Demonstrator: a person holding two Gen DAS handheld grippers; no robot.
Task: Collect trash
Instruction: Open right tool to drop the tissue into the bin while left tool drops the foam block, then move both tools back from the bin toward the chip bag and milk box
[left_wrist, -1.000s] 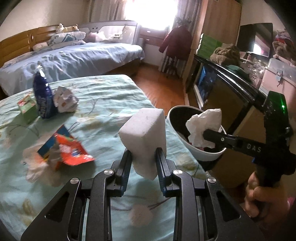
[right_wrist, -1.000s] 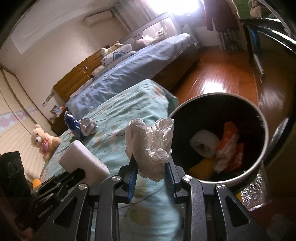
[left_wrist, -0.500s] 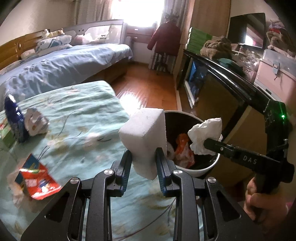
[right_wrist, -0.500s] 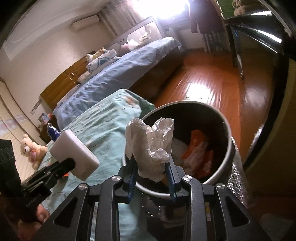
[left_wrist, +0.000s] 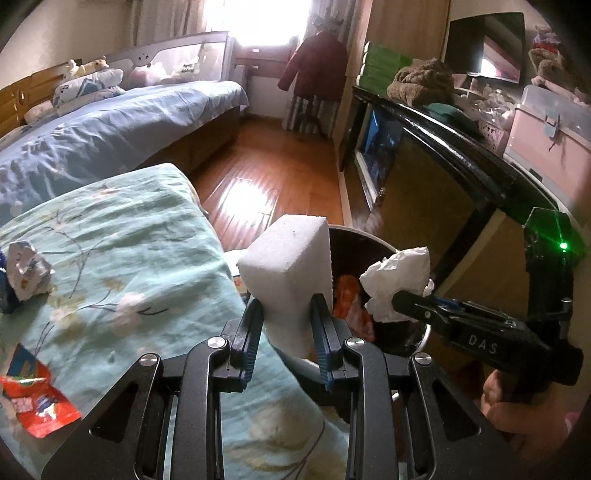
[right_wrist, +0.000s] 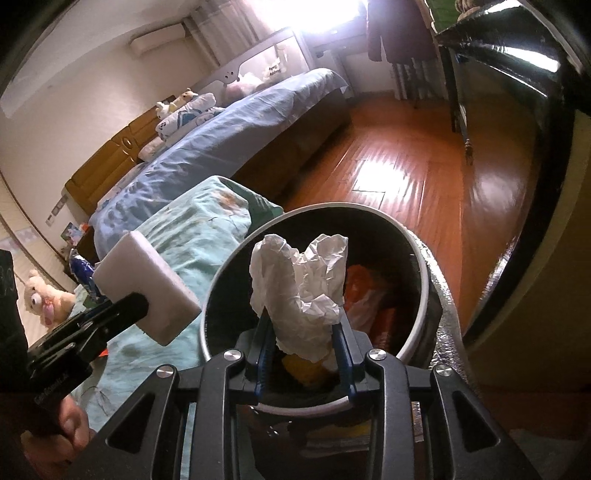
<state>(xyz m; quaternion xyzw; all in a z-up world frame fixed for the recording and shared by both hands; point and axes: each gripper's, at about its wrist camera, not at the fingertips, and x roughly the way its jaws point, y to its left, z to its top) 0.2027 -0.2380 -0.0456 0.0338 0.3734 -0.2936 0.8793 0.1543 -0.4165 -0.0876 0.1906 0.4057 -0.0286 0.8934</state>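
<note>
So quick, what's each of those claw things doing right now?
Left gripper: shut on the white foam block.
Right gripper: jaws opening, crumpled tissue between them, over the bin.

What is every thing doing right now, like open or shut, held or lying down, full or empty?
left gripper: shut on the white foam block.
right gripper: jaws opening, crumpled tissue still between them, over the bin.
trash bin: open, partly filled with wrappers.
red snack wrapper: lying flat on the bedspread.
crumpled paper ball: lying on the bedspread.
</note>
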